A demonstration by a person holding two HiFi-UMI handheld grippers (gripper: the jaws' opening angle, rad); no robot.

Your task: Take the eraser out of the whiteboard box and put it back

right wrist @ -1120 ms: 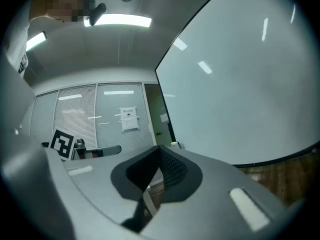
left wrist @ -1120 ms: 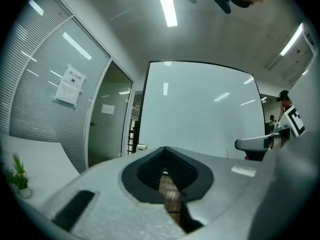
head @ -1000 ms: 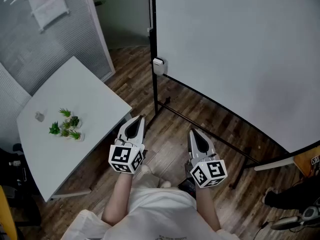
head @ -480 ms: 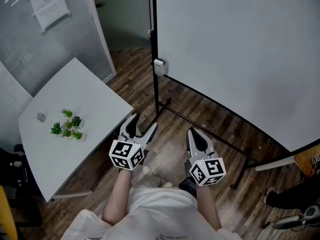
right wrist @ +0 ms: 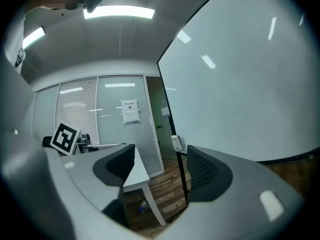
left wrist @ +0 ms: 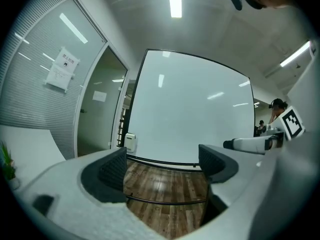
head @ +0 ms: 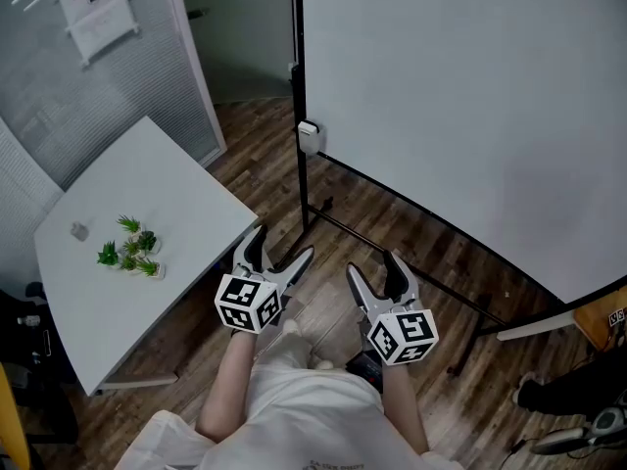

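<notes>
White whiteboard box [head: 310, 136] hangs on the left post of the whiteboard [head: 460, 96], well apart from both grippers; the eraser cannot be made out. Left gripper [head: 282, 245] and right gripper [head: 374, 267], jaws just opened wide, hold nothing above the wooden floor [head: 392, 218].

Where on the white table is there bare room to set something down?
The white table is mostly bare: the far half between the little plants and the corner by the glass partition, and the near strip between the plants and its near edge. Crowded only around the plants and the small grey object beside them.
</notes>
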